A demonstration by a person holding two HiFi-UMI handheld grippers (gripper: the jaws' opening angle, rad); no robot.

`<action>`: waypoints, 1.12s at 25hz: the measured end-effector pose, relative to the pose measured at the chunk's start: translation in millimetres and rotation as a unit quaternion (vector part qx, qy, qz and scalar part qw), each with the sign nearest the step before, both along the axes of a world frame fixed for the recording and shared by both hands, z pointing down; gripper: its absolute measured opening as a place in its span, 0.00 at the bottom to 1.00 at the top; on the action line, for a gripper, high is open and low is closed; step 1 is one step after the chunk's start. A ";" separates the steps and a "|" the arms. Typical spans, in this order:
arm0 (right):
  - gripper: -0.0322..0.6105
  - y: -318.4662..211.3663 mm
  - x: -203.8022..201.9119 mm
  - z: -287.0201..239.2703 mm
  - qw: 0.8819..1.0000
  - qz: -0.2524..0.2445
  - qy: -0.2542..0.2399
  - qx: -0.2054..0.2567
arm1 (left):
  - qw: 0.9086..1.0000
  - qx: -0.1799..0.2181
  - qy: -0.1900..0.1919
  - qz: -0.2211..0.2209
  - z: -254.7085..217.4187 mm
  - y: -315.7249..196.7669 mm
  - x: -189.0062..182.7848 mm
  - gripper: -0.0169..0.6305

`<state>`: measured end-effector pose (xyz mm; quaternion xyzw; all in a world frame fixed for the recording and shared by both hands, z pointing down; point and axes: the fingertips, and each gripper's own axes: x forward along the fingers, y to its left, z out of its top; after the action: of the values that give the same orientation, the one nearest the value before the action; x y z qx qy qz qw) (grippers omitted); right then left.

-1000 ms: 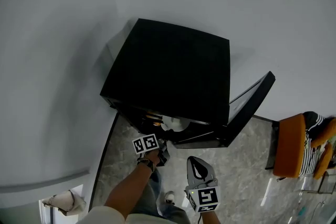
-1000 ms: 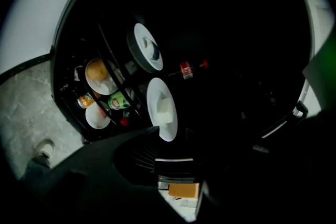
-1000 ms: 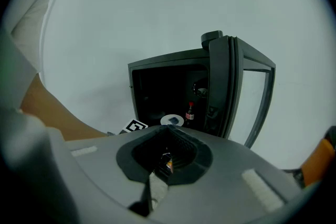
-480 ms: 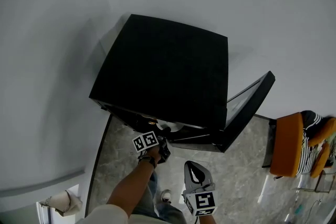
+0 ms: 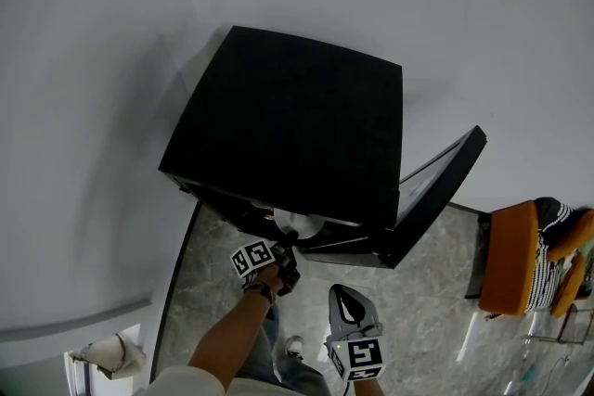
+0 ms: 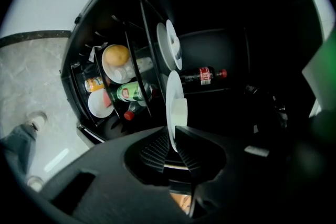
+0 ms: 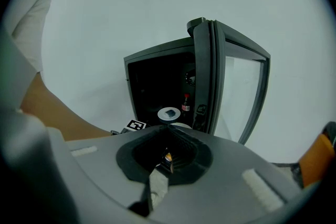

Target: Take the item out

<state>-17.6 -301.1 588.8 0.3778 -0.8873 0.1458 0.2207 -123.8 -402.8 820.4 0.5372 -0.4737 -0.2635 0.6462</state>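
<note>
A black mini fridge (image 5: 297, 134) stands with its glass door (image 5: 436, 195) swung open to the right. My left gripper (image 5: 283, 250) reaches into its mouth. In the left gripper view its jaws (image 6: 173, 136) are closing, and the pads press on the rim of a white plate (image 6: 174, 105) that stands edge-on between them. The same plate (image 5: 297, 222) shows at the fridge opening in the head view. My right gripper (image 5: 345, 292) hangs lower, away from the fridge, shut and empty (image 7: 168, 136).
On the fridge shelves sit a second white plate (image 6: 169, 44), a cola bottle (image 6: 205, 75), a yellow fruit on a dish (image 6: 116, 55), a green can (image 6: 131, 92) and an orange can (image 6: 94, 84). An orange chair (image 5: 515, 260) stands on the marble floor (image 5: 427, 292) at right.
The left gripper has drawn back a little from the fridge mouth, and more of the white plate shows under the fridge's top edge. The right gripper has barely moved.
</note>
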 end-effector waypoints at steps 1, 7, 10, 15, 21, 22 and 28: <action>0.06 0.9 0.7 1.0 1.000 -0.001 0.001 -0.001 | 1.000 0.000 -0.001 -0.001 -0.7 1.2 -0.1 0.08; 0.06 4.2 2.3 1.0 1.000 -0.005 0.004 -0.002 | 1.000 0.000 -0.005 -0.002 2.5 2.5 -0.4 0.09; 0.06 5.6 4.9 2.3 1.000 -0.005 0.007 -0.004 | 1.000 0.007 -0.003 -0.005 2.9 -1.1 -1.3 0.10; 0.06 8.1 12.0 8.5 1.000 0.004 0.011 -0.010 | 1.000 0.009 0.002 -0.008 6.6 -5.8 0.5 0.11; 0.06 6.2 16.8 9.2 1.000 0.011 0.012 -0.013 | 1.000 0.005 0.012 -0.015 5.4 -6.5 0.3 0.08; 0.06 6.1 17.6 9.2 1.000 0.012 0.012 -0.012 | 1.000 0.004 0.016 -0.018 4.7 -5.7 0.0 0.07; 0.06 8.3 21.8 7.8 1.000 0.017 0.010 -0.009 | 0.999 0.006 0.032 -0.028 -2.3 -0.1 -5.6 0.05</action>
<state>4.2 -292.9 596.6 0.3926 -0.8769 0.1537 0.2306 -129.4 -402.9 818.1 0.5185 -0.4659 -0.3015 0.6505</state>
